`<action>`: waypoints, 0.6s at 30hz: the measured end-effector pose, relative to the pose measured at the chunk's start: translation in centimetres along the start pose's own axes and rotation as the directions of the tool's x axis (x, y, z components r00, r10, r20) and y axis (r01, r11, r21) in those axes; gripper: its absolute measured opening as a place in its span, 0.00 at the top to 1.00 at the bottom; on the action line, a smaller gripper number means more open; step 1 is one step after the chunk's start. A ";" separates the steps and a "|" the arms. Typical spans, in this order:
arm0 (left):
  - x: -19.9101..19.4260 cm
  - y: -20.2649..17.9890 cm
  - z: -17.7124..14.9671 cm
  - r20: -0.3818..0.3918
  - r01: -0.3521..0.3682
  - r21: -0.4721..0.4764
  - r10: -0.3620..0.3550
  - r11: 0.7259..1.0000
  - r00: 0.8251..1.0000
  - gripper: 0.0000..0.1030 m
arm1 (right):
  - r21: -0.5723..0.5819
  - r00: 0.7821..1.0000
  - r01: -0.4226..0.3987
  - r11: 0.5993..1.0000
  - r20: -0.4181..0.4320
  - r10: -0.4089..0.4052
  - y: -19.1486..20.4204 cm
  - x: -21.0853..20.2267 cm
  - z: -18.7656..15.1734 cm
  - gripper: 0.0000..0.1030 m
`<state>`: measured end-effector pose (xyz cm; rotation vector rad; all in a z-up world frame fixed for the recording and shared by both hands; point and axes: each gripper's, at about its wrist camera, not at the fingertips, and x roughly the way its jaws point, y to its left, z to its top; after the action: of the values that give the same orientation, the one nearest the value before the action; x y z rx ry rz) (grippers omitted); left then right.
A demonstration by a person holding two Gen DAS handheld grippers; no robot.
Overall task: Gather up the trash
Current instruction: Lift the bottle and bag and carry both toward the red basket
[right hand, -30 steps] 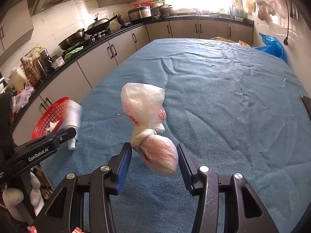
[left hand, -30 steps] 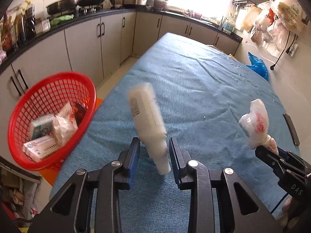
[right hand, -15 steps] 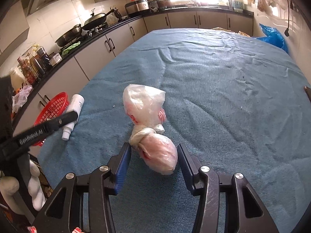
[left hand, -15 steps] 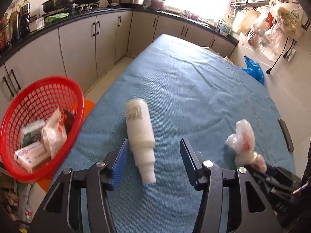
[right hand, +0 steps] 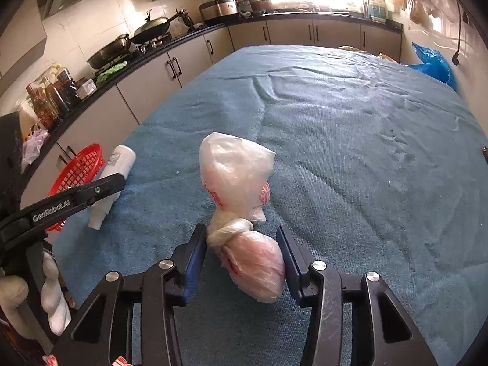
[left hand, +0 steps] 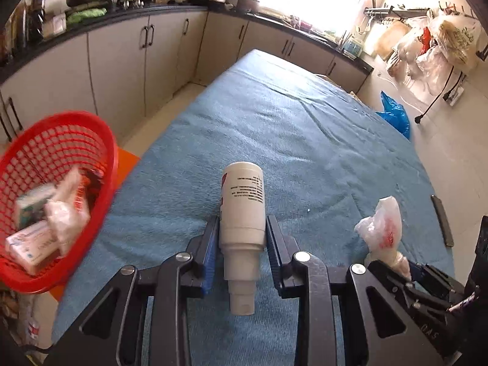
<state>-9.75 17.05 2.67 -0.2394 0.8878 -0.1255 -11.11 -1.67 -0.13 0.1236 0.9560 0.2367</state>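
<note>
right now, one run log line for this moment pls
left gripper: shut on white bottle | right gripper: shut on knotted plastic bag | red basket: part filled

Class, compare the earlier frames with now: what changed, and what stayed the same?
The left gripper opened half a second ago and has now closed again on the white bottle. The right gripper still holds the knotted plastic bag. The red basket stays beside the table.

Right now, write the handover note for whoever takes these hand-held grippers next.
Left hand-held gripper: shut on the white plastic spray bottle, nozzle toward the camera.
Right hand-held gripper: shut on the knotted translucent plastic bag.
Red mesh basket sits off the blue cloth's left edge, already holding cartons and a bag.
Left: drop both items in the basket.
</note>
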 end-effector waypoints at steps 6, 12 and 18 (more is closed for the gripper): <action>-2.8 -0.7 -0.6 0.052 -0.078 0.038 0.076 0.996 0.996 0.72 | 0.009 0.999 -0.023 1.000 0.036 0.022 0.1 -1.4 0.0 0.52; -4.6 -1.4 -1.6 0.089 -0.139 0.077 0.132 0.987 0.987 0.72 | 0.000 0.998 -0.024 1.000 0.056 0.024 0.7 -2.8 0.0 0.52; -5.4 -1.9 -2.2 0.109 -0.163 0.103 0.151 0.981 0.982 0.72 | -0.012 0.997 -0.020 1.000 0.074 0.020 1.3 -3.8 -0.4 0.52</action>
<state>-14.92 15.99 5.89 -0.0697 0.7934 -0.0160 -13.71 -1.42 2.94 0.1309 0.8796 0.2544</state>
